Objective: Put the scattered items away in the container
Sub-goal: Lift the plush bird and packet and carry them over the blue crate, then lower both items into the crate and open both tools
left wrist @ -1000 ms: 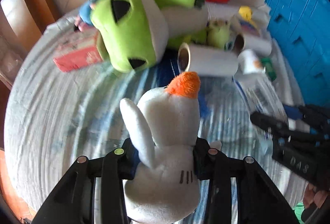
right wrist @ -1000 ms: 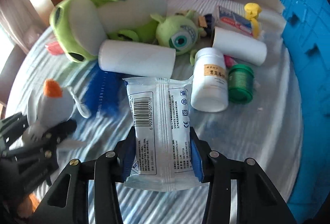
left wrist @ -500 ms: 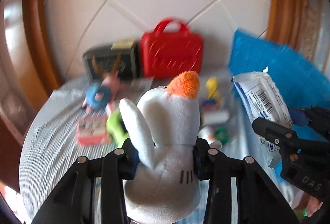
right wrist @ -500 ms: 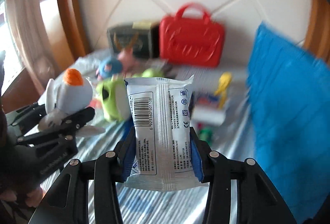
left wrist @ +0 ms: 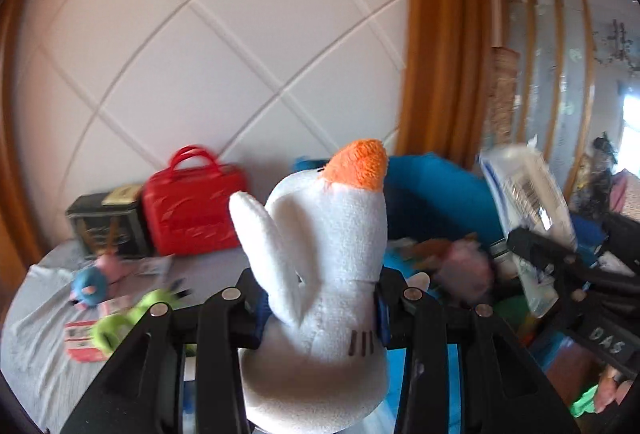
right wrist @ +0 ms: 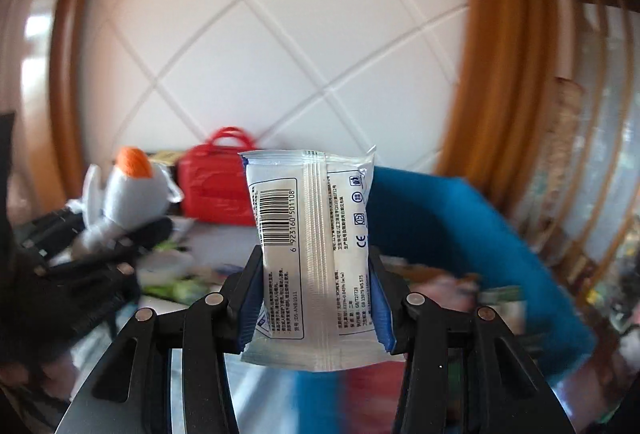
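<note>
Since a second ago the view has swung from looking down on the cluttered bed to looking out across it at the padded wall, with both loads lifted clear of the striped bedsheet (left wrist: 36,314). The blue container (right wrist: 472,234) at the bed's right edge now sits ahead and below, its blurred contents visible in the left wrist view. The left claw (left wrist: 320,314) is clamped on the waist of the white plush toy with the orange top (left wrist: 320,234). The right claw (right wrist: 316,294) pinches the sealed wipes packet (right wrist: 312,234) upright by its lower half. The red handbag (left wrist: 192,210) and the dark box (left wrist: 108,218) remain at the bed's far edge. Judging by this, both items are in transit to the container; release over its opening looks like the next step.
</note>
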A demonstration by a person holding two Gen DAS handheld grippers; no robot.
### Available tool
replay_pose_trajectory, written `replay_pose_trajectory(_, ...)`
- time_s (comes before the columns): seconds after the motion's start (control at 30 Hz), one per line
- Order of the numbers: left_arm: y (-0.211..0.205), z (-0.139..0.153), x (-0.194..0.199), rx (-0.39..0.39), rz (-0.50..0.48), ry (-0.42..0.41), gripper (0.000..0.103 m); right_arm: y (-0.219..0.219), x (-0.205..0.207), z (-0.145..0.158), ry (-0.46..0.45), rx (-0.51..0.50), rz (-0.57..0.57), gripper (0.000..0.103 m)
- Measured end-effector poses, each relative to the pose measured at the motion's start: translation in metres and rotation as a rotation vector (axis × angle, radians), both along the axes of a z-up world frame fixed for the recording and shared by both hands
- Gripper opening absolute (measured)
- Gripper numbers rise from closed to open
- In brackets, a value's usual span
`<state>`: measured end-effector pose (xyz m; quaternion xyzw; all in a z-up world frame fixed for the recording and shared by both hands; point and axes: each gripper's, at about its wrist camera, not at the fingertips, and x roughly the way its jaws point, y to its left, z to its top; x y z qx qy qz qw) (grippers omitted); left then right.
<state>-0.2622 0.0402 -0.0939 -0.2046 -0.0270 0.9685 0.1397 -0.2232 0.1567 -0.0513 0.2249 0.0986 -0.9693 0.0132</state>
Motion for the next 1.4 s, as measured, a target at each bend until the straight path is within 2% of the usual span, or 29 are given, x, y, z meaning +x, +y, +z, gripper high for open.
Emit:
replay_pose_trajectory(0.1,0.065,0.004,-0.003,0.007,-0.009,-0.014,0.039,0.067,-0.001,-0.001,-0.004,0.023,-0.048,0.046)
replay_pose_trajectory(0.17,0.108,0.001,-0.010,0.009,-0.017,-0.054,0.039,0.112,-0.006,-0.008,-0.030,0.011,-0.060,0.046)
replay_pose_trajectory(0.3,0.184,-0.021,-0.030,-0.048,-0.032,-0.199,0.039,0.181,-0.029,-0.037,-0.130,0.007,-0.052,0.046)
replay_pose_trajectory(0.33,0.203,-0.031,-0.036,-0.085,-0.034,-0.268,0.039,0.192,-0.037,-0.046,-0.165,0.002,-0.047,0.046)
replay_pose_trajectory(0.47,0.244,-0.068,-0.054,-0.193,-0.028,-0.465,0.039,0.232,-0.051,-0.080,-0.298,-0.015,-0.020,0.046)
replay_pose_trajectory(0.57,0.252,-0.085,-0.059,-0.241,-0.012,-0.521,0.039,0.247,-0.054,-0.092,-0.344,-0.009,-0.001,0.046)
replay_pose_trajectory(0.7,0.259,-0.080,-0.052,-0.255,0.019,-0.510,0.047,0.255,-0.060,-0.103,-0.392,0.014,0.040,0.046)
replay_pose_trajectory(0.73,0.259,-0.079,-0.051,-0.258,0.025,-0.508,0.055,0.253,-0.063,-0.105,-0.403,0.022,0.045,0.046)
replay_pose_trajectory(0.83,0.261,-0.077,-0.044,-0.269,0.036,-0.476,0.068,0.258,-0.073,-0.116,-0.421,0.018,0.053,0.046)
replay_pose_trajectory(1.1,0.264,-0.064,-0.040,-0.275,0.058,-0.434,0.072,0.255,-0.077,-0.121,-0.444,0.033,0.062,0.052)
replay_pose_trajectory(1.2,0.255,-0.060,-0.036,-0.256,0.073,-0.419,0.072,0.255,-0.075,-0.119,-0.448,0.020,0.069,0.067)
replay_pose_trajectory(1.27,0.250,-0.056,-0.033,-0.248,0.084,-0.409,0.072,0.254,-0.073,-0.114,-0.436,0.020,0.072,0.090)
replay_pose_trajectory(1.33,0.244,-0.052,-0.028,-0.244,0.095,-0.393,0.072,0.253,-0.069,-0.110,-0.417,0.030,0.067,0.101)
replay_pose_trajectory(1.4,0.237,-0.047,-0.022,-0.237,0.096,-0.374,0.072,0.253,-0.064,-0.106,-0.401,0.024,0.058,0.102)
